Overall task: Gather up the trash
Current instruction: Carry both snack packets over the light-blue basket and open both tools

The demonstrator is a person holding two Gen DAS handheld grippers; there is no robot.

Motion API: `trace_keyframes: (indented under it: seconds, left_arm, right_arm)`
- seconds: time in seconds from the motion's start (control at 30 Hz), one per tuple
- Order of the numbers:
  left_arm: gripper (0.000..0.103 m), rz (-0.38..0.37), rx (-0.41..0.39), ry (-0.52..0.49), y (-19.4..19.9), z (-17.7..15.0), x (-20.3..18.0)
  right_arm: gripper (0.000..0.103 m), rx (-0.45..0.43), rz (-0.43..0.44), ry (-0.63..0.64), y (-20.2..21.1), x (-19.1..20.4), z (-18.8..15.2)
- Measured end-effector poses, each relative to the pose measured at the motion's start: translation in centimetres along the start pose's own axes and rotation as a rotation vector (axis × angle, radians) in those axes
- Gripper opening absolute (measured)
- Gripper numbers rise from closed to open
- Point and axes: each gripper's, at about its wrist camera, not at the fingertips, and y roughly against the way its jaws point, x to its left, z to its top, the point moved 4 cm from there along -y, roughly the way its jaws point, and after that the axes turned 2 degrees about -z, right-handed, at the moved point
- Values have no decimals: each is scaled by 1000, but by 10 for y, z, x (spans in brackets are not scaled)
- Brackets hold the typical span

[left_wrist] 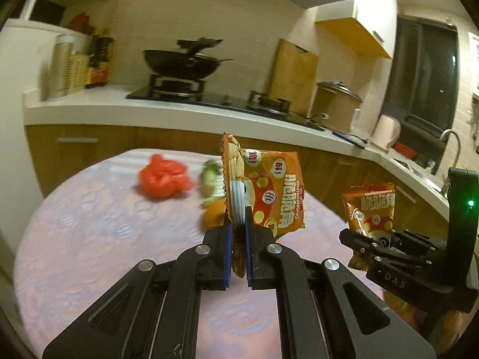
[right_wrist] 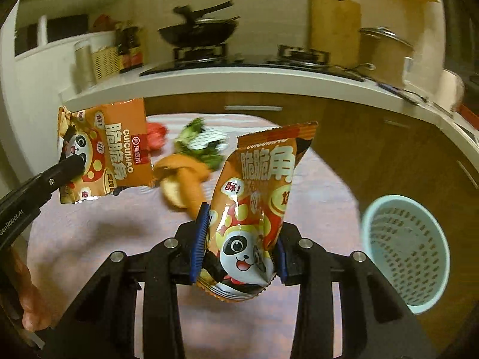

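My left gripper (left_wrist: 238, 239) is shut on an orange snack wrapper (left_wrist: 269, 188) and holds it upright above the round table (left_wrist: 89, 239). It also shows in the right wrist view (right_wrist: 104, 152). My right gripper (right_wrist: 239, 248) is shut on a second orange snack bag (right_wrist: 257, 203) with a panda print, held above the table. That bag and the right gripper (left_wrist: 368, 240) also show at the right of the left wrist view (left_wrist: 371, 206). A crumpled red plastic bag (left_wrist: 163, 179), a carrot (right_wrist: 185, 179) and green scraps (right_wrist: 200, 140) lie on the table.
A light blue perforated waste basket (right_wrist: 404, 251) stands on the floor right of the table. A kitchen counter (left_wrist: 149, 104) with a stove, a wok (left_wrist: 182, 62), a pot (left_wrist: 335, 104) and a cutting board runs behind the table. A sink is at the far right.
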Motion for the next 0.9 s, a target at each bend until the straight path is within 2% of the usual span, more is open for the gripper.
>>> trace_keyframes:
  seconds: [0.4, 0.77, 0.9]
  left_arm:
    - [5, -94, 38, -53, -49, -10, -103]
    - [5, -195, 152, -161, -115, -34, -213]
    - [5, -205, 199, -181, -140, -45, -237]
  right_arm:
    - [34, -41, -162, -143, 17, -125, -10]
    - [34, -9, -304, -306, 14, -235, -48]
    - [34, 25, -335, -365, 9, -263, -64]
